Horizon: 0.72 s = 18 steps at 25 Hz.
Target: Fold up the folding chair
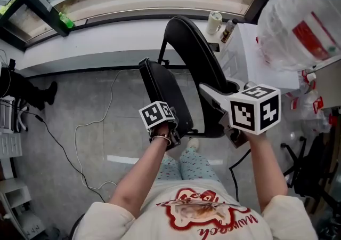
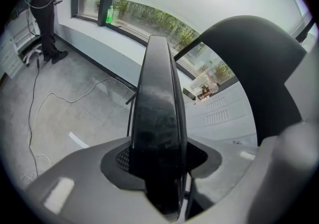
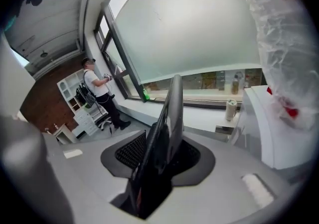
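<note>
Far left: a person (image 1: 29, 90) stands by the window, well apart from us. A thin cable (image 1: 80, 127) loops over the grey floor (image 1: 106, 100) towards our feet.
Left tongs: the left gripper (image 2: 160, 157) is clenched on the near edge of the seat (image 1: 162, 87), with its pads pressing both faces of the black panel.
Chair: the folding chair (image 1: 186, 73) stands on the floor just in front of our knees (image 1: 186, 164), below the window ledge (image 1: 106, 41). The seat is tipped up steeply, near the backrest (image 1: 198, 52), with a gap between them.
Right tongs: the right gripper (image 3: 158, 161) grasps the backrest, whose panel runs edge-on between its jaws.
Step in hand: we judge the fold partly done; seat and backrest are not yet together.
Doing it well: we swing the seat along its hinge arc towards the backrest. The right side steadies the back, and both grips stay firm and untwisted so the thin edges do not slip off the pads.
Right side: a white cabinet (image 1: 250, 55) stands just beside the chair, with a cup (image 1: 214, 21) and a bottle (image 1: 228, 30) near it. A filled plastic bag (image 1: 303, 15) sits above.
In the way: the cabinet leaves our right arm little room, the cable could snag a chair leg, and our knees sit under the seat.
</note>
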Tool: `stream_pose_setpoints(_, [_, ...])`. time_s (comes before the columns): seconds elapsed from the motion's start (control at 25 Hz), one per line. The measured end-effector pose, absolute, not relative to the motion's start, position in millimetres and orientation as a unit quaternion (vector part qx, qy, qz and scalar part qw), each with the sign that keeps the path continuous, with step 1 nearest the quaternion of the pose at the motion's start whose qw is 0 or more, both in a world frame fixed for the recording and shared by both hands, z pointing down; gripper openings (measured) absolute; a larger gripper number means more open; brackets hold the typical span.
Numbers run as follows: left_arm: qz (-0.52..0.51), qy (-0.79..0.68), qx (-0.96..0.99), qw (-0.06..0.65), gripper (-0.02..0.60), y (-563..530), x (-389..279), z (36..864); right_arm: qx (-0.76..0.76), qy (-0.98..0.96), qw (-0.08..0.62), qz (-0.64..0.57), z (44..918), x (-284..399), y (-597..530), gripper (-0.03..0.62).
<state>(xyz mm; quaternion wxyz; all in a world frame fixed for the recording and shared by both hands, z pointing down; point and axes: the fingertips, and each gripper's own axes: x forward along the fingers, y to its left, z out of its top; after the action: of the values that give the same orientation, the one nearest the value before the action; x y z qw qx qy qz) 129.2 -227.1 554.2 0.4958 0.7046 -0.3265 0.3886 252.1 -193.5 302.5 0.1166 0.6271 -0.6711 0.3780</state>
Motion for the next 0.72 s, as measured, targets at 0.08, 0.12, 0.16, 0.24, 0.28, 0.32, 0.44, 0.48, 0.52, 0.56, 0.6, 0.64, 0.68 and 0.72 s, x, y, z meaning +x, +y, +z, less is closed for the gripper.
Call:
stream_pose_setpoints(0.08, [0.395, -0.331, 0.702, 0.492, 0.213, -223.4, 138.9, 551.5, 0.644, -0.651, 0.119, 0.383, 302.6, 261.1, -191.8, 0.134])
stream_pose_setpoints(0.12, [0.399, -0.333, 0.701, 0.489, 0.213, -221.2, 144.1, 549.9, 0.650, -0.645, 0.119, 0.384, 302.1, 264.0, -190.9, 0.112])
stream_pose_setpoints(0.16, [0.402, -0.335, 0.700, 0.487, 0.212, -219.0, 149.3, 548.2, 0.655, -0.640, 0.118, 0.383, 301.3, 265.9, -190.3, 0.109])
stream_pose_setpoints(0.24, [0.406, -0.335, 0.699, 0.485, 0.212, -215.0, 160.4, 545.0, 0.662, -0.635, 0.120, 0.380, 299.5, 266.7, -190.0, 0.101])
stream_pose_setpoints(0.28, [0.406, -0.334, 0.698, 0.485, 0.210, -213.0, 166.3, 543.4, 0.664, -0.634, 0.122, 0.378, 298.6, 266.3, -190.2, 0.101])
stream_pose_setpoints(0.32, [0.406, -0.332, 0.699, 0.487, 0.209, -210.7, 172.8, 541.8, 0.664, -0.633, 0.125, 0.377, 297.7, 266.1, -190.3, 0.101])
stream_pose_setpoints(0.44, [0.399, -0.316, 0.702, 0.498, 0.196, -202.8, 195.5, 536.1, 0.667, -0.631, 0.133, 0.373, 295.5, 268.7, -189.5, 0.101])
stream_pose_setpoints(0.48, [0.395, -0.309, 0.703, 0.503, 0.189, -200.0, 203.6, 534.3, 0.668, -0.631, 0.135, 0.372, 295.0, 271.1, -188.7, 0.101])
stream_pose_setpoints(0.52, [0.392, -0.303, 0.705, 0.508, 0.184, -197.2, 211.5, 532.7, 0.669, -0.630, 0.136, 0.371, 294.6, 274.0, -187.6, 0.100])
stream_pose_setpoints(0.56, [0.389, -0.297, 0.706, 0.512, 0.180, -194.4, 218.9, 531.4, 0.670, -0.629, 0.136, 0.371, 294.3, 277.1, -186.5, 0.099])
stream_pose_setpoints(0.6, [0.386, -0.291, 0.707, 0.517, 0.175, -191.5, 225.9, 530.3, 0.670, -0.629, 0.136, 0.370, 294.0, 279.8, -185.5, 0.098])
stream_pose_setpoints(0.64, [0.383, -0.285, 0.708, 0.521, 0.169, -188.7, 232.7, 529.3, 0.670, -0.629, 0.136, 0.369, 293.8, 282.0, -184.6, 0.098])
stream_pose_setpoints(0.68, [0.379, -0.278, 0.709, 0.526, 0.163, -185.8, 239.6, 528.4, 0.671, -0.629, 0.137, 0.368, 293.6, 283.6, -183.9, 0.098])
stream_pose_setpoints(0.72, [0.377, -0.271, 0.710, 0.530, 0.157, -183.1, 246.6, 527.5, 0.672, -0.628, 0.139, 0.367, 293.4, 284.8, -183.3, 0.098])
